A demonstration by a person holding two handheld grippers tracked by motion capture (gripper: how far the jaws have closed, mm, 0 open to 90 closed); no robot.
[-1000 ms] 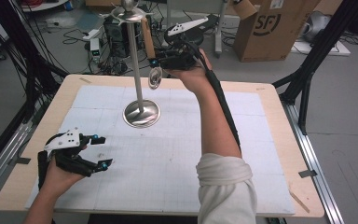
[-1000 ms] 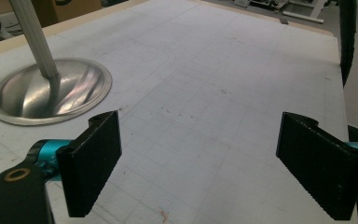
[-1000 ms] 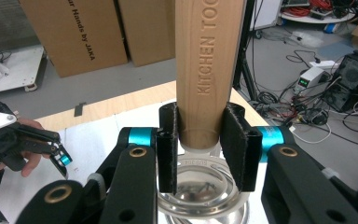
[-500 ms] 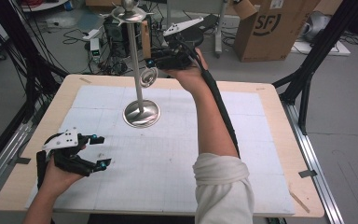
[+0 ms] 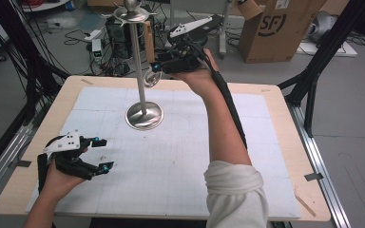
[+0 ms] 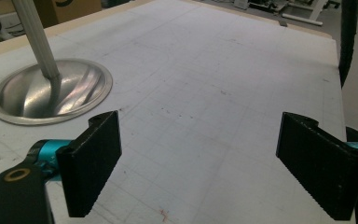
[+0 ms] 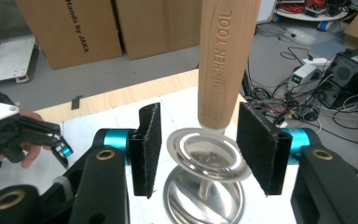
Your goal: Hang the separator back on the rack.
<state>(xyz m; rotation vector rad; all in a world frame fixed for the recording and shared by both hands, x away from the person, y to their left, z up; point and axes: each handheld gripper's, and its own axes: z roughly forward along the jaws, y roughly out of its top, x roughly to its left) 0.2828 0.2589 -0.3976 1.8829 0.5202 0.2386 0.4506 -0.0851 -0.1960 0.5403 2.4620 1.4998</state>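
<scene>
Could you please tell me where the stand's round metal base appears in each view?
High view: round metal base left of centre, on the white mat.
Left gripper view: upper left.
Right gripper view: bottom centre, under the hanging tool's ring.
Shared landmark: the pole rising from it.

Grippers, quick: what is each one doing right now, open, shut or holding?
Left gripper: open, nothing held.
Right gripper: jaws just opening, pads clear of the hanging wooden-handled metal kitchen tool between them.

Lab: floor cables (image 5: 66,21), cardboard boxes (image 5: 278,28)
</scene>
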